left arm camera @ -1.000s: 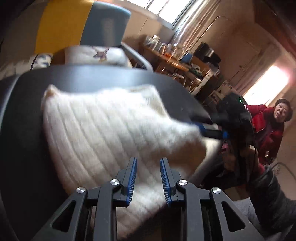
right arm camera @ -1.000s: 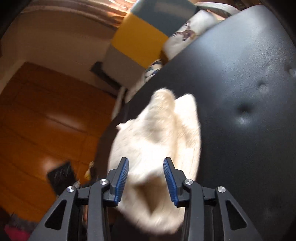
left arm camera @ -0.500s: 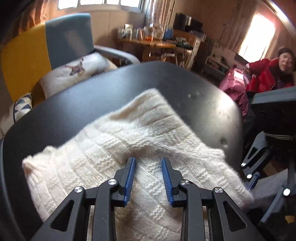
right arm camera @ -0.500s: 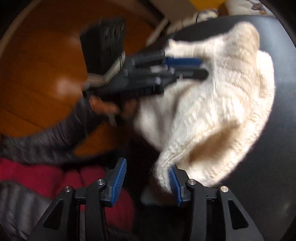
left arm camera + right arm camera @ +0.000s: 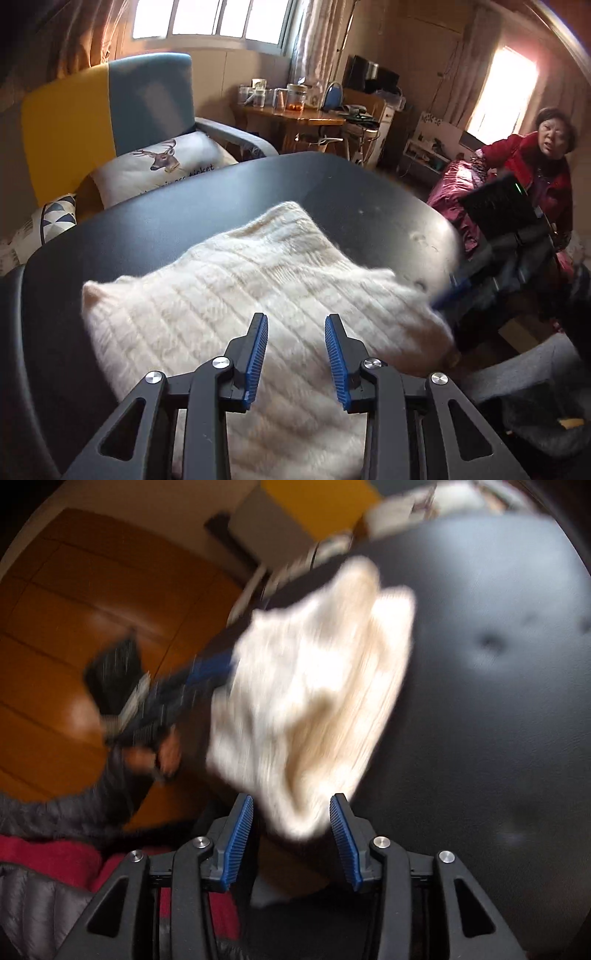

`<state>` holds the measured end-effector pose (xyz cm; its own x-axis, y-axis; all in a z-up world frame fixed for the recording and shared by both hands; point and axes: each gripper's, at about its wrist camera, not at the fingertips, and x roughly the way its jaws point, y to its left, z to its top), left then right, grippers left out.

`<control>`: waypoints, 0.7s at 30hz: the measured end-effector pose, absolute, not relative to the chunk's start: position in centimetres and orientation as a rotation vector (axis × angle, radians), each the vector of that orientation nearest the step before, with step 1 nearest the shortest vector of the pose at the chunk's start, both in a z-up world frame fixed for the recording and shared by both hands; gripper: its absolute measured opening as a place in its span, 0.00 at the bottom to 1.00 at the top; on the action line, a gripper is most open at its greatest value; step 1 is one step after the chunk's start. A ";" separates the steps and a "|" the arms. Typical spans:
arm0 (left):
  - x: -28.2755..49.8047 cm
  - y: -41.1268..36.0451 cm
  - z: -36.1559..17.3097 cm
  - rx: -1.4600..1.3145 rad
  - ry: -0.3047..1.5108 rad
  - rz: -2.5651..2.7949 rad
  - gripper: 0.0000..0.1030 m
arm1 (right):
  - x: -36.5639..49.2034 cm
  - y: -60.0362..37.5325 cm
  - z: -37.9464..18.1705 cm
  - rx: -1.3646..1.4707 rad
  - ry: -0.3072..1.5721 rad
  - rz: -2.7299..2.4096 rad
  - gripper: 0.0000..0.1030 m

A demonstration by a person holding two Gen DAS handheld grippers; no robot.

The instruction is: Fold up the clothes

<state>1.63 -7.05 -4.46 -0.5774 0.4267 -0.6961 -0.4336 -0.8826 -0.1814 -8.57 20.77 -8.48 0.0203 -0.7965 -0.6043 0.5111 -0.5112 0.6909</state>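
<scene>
Now a cream knitted sweater [image 5: 258,306] lies in a bundle of several layers on a black padded table [image 5: 155,229], and its near part comes down to the table edge beside the person. From the left wrist view, the left gripper [image 5: 295,354] hangs low over the knit with its jaws apart and nothing between them. The right gripper [image 5: 291,834] is also parted and holds nothing, although one corner of the sweater sits very near the gap, just in front of its blue pads; the right wrist view is blurred, so it cannot be told if the cloth touches a pad. In the left view this right gripper shows as a dark smear at the right border of the sweater. The layers look uneven and puffy, so the fold seems loose, but the pictures do not settle how far the folding is. The main risk, as it seems, is that the thick soft knit springs open if nothing presses it. Also a pad could catch the loose yarn and pull one layer away. Because the near part reaches the edge, a push toward the person may let it slide off the table.
</scene>
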 end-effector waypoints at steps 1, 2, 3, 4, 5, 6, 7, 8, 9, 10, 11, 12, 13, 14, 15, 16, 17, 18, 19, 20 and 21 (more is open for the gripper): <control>2.5 -7.1 -4.6 -1.065 0.013 2.421 0.32 | -9.3 21.0 -8.1 1.281 -0.392 -1.709 0.43; 3.4 -7.0 -4.9 -1.066 0.024 2.414 0.32 | -10.2 20.9 -8.2 1.257 -0.470 -1.715 0.44; 4.0 -6.9 -5.3 -1.072 0.037 2.404 0.32 | -11.1 20.8 -8.2 1.234 -0.546 -1.719 0.46; 4.5 -6.7 -5.7 -1.079 0.049 2.394 0.32 | -12.0 20.1 -8.6 1.236 -0.586 -1.715 0.47; 5.1 -6.6 -6.2 -1.087 0.060 2.384 0.32 | -13.0 19.4 -9.1 1.243 -0.620 -1.731 0.47; 5.7 -6.3 -6.7 -1.096 0.069 2.379 0.32 | -14.1 18.8 -9.8 1.252 -0.663 -1.741 0.47; 6.5 -6.0 -7.3 -1.105 0.077 2.378 0.32 | -15.3 17.4 -10.5 1.276 -0.707 -1.738 0.47; 6.9 -5.9 -7.9 -1.115 0.085 2.369 0.32 | -16.2 16.6 -11.2 1.313 -0.727 -1.742 0.47; 7.1 -5.8 -8.3 -1.121 0.098 2.364 0.32 | -16.8 15.7 -11.6 1.336 -0.723 -1.752 0.47; 7.4 -5.8 -8.7 -1.124 0.113 2.365 0.32 | -17.4 14.9 -12.0 1.358 -0.716 -1.764 0.47; 7.5 -5.8 -9.1 -1.133 0.114 2.360 0.32 | -17.5 14.1 -11.7 1.356 -0.639 -1.799 0.41; 7.6 -5.8 -9.5 -1.145 0.106 2.351 0.32 | -17.6 13.3 -11.5 1.353 -0.565 -1.832 0.32; 7.7 -5.9 -9.8 -1.155 0.096 2.341 0.32 | -17.6 13.4 -11.9 1.360 -0.553 -1.848 0.13; 7.8 -6.0 -10.1 -1.156 0.089 2.335 0.32 | -17.7 13.6 -12.3 1.368 -0.542 -1.863 0.12; 8.0 -6.1 -10.3 -1.152 0.085 2.332 0.32 | -17.8 13.8 -12.7 1.376 -0.530 -1.879 0.12; 8.2 -6.2 -10.5 -1.147 0.081 2.329 0.32 | -17.8 14.0 -13.1 1.384 -0.518 -1.895 0.11; 8.4 -6.3 -10.5 -1.143 0.076 2.326 0.32 | -17.9 14.2 -13.5 1.391 -0.506 -1.911 0.11; 8.6 -6.3 -10.5 -1.137 0.080 2.324 0.32 | -18.0 14.4 -13.9 1.399 -0.494 -1.926 0.11; 8.8 -6.2 -10.6 -1.131 0.088 2.323 0.32 | -18.0 14.6 -14.3 1.406 -0.482 -1.942 0.11; 9.0 -6.1 -10.6 -1.126 0.099 2.323 0.32 | -18.1 14.7 -14.8 1.414 -0.469 -1.958 0.12; 9.2 -6.0 -10.5 -1.126 0.108 2.323 0.32 | -18.2 14.9 -15.2 1.421 -0.457 -1.973 0.12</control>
